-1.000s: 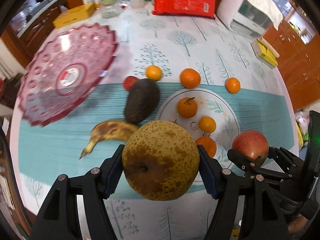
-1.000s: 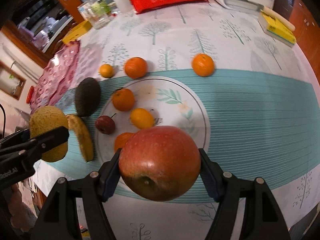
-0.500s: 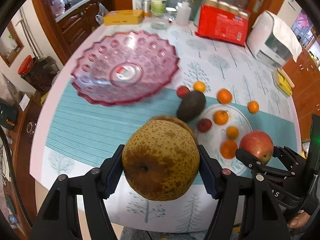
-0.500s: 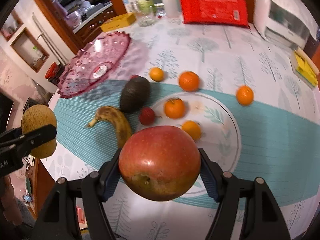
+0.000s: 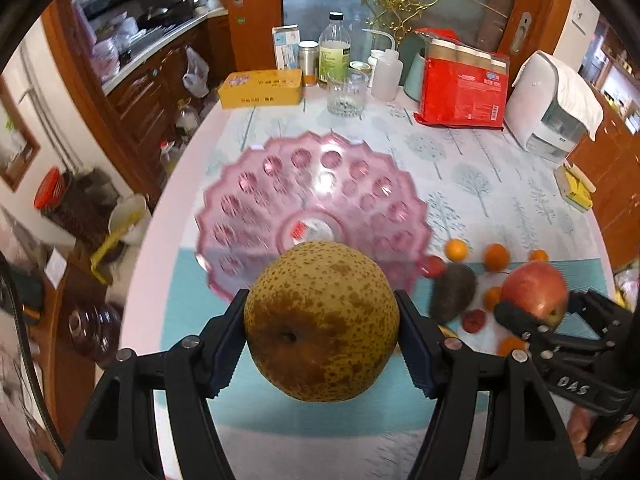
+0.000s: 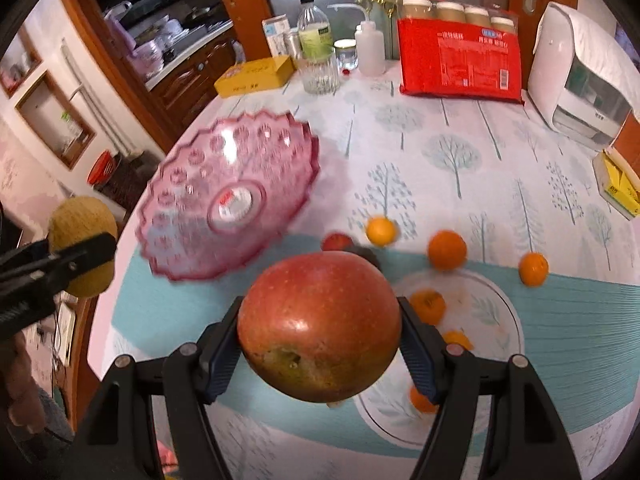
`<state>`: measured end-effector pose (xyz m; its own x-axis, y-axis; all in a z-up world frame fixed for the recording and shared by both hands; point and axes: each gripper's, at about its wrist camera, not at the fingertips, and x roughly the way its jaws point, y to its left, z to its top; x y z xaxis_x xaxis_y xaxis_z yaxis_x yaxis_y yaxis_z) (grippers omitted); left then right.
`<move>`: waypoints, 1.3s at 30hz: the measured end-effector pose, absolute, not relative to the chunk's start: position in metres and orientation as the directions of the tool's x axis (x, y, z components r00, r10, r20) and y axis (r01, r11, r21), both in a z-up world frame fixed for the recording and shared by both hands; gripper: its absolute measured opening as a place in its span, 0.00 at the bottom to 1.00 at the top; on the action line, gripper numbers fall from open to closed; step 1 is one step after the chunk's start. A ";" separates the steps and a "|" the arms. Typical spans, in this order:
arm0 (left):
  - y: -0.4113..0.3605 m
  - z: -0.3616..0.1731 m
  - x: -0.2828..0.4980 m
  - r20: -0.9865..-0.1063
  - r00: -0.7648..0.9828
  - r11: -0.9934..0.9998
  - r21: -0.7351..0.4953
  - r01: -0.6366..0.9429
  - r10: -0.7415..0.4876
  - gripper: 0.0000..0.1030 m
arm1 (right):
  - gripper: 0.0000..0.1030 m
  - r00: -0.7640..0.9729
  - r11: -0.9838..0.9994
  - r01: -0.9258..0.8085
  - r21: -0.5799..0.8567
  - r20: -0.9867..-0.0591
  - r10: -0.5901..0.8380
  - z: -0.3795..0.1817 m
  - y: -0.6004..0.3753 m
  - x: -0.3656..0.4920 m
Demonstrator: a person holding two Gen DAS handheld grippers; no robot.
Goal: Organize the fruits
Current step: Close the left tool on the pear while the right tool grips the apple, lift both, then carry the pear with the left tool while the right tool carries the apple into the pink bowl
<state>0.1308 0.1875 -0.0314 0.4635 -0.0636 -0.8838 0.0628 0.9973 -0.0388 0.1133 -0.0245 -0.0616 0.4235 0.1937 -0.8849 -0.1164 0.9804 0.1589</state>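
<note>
My left gripper (image 5: 322, 338) is shut on a brown speckled pear (image 5: 322, 320), held in the air in front of the pink glass fruit bowl (image 5: 280, 196). My right gripper (image 6: 320, 336) is shut on a red apple (image 6: 320, 324), also lifted above the table. In the left wrist view the apple (image 5: 534, 292) and right gripper show at the right; in the right wrist view the pear (image 6: 82, 240) shows at the far left. The bowl (image 6: 192, 208) holds no fruit. Several oranges (image 6: 446, 250), an avocado (image 5: 454, 294) and a small red fruit (image 5: 474, 320) lie around a white plate (image 6: 500, 308).
At the table's far edge stand a yellow box (image 5: 260, 88), bottles (image 5: 334, 56), a glass (image 5: 346, 94), a red package (image 5: 464, 88) and a white appliance (image 5: 548, 108). A yellow box (image 6: 618, 184) lies at the right edge. Wooden cabinets run on the left beyond the table.
Both grippers have risen and swung left with their fruit. The pink bowl has come to the middle of the left wrist view, and the plate with the oranges has slid off to the right.
</note>
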 end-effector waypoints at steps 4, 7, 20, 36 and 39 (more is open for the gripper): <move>0.209 -0.031 0.162 -0.875 0.476 0.991 -0.034 0.126 -0.091 0.66 | 0.69 0.446 0.985 -0.091 0.148 -0.878 0.173 -0.050 0.004 0.141; 0.217 -0.035 0.182 -0.863 0.500 0.990 -0.004 0.138 -0.073 0.66 | 0.69 0.465 0.988 -0.081 0.132 -0.872 0.155 -0.046 0.023 0.163; 0.237 -0.125 0.251 -0.923 0.382 0.988 0.003 0.153 -0.057 0.66 | 0.69 0.339 0.992 -0.086 0.094 -0.933 0.118 -0.121 0.071 0.220; 0.234 -0.174 0.271 -0.949 0.312 0.987 -0.002 0.162 -0.053 0.66 | 0.70 0.280 0.975 -0.216 0.041 -0.955 0.103 -0.159 0.102 0.211; 0.231 -0.176 0.273 -0.948 0.317 0.985 0.016 0.169 -0.039 0.67 | 0.70 0.277 0.971 -0.235 0.031 -0.956 0.098 -0.161 0.108 0.208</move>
<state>0.2731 0.2306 -0.1759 0.3169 -0.0386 -0.9477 0.1690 0.9855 0.0163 0.2082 0.1075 -0.1609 0.2773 0.0981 -0.9558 -0.2353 0.9714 0.0314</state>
